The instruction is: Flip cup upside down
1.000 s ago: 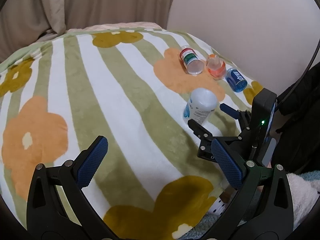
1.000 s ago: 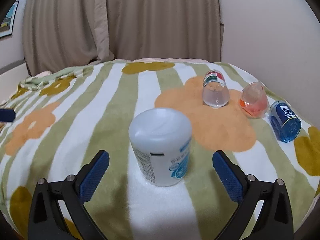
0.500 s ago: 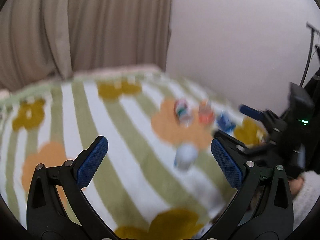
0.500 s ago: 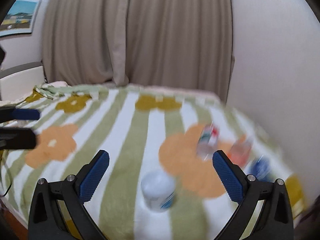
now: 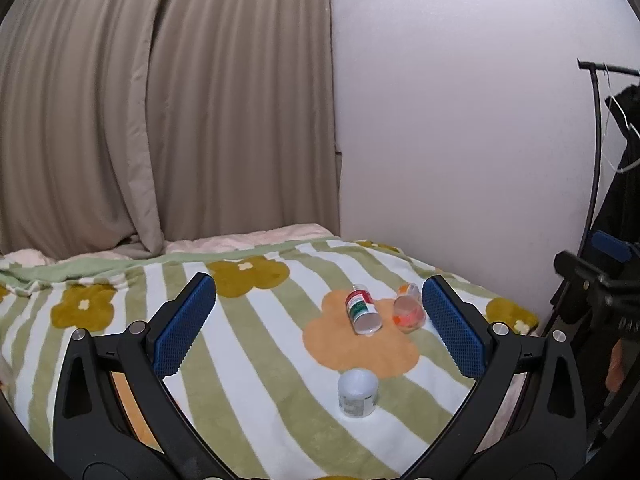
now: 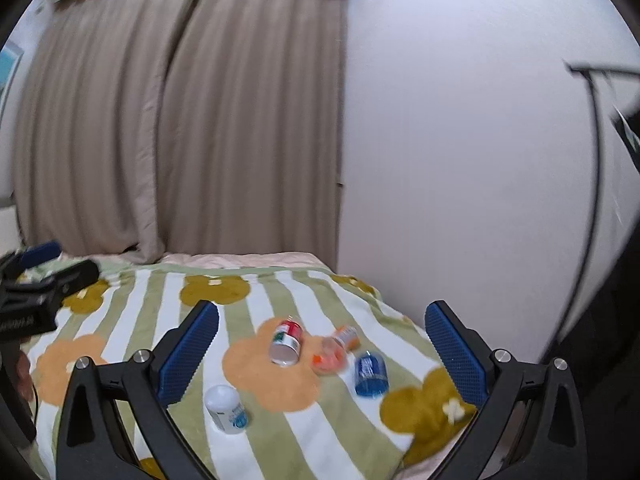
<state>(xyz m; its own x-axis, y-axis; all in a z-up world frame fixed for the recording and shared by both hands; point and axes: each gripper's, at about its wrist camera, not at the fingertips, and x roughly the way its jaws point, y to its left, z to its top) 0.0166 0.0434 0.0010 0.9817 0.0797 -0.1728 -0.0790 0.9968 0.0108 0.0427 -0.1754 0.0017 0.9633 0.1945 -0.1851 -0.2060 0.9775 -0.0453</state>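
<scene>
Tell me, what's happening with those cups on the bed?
A person holds a grabbing tool in each hand. The left tool and right tool are both open, holding nothing, raised above the flowery blanket. A white cup stands upside down there. Behind it a red-and-green cup, an orange cup and a blue cup lie tipped on their sides.

Your bed [image 5: 248, 368] wears a striped, flowered blanket [image 6: 168, 292] carrying a white cup [image 5: 357, 393] standing mouth-down, plus red-labelled [image 5: 362, 309], orange [image 5: 408, 308] and blue [image 6: 371, 373] cups lying sideways.
</scene>
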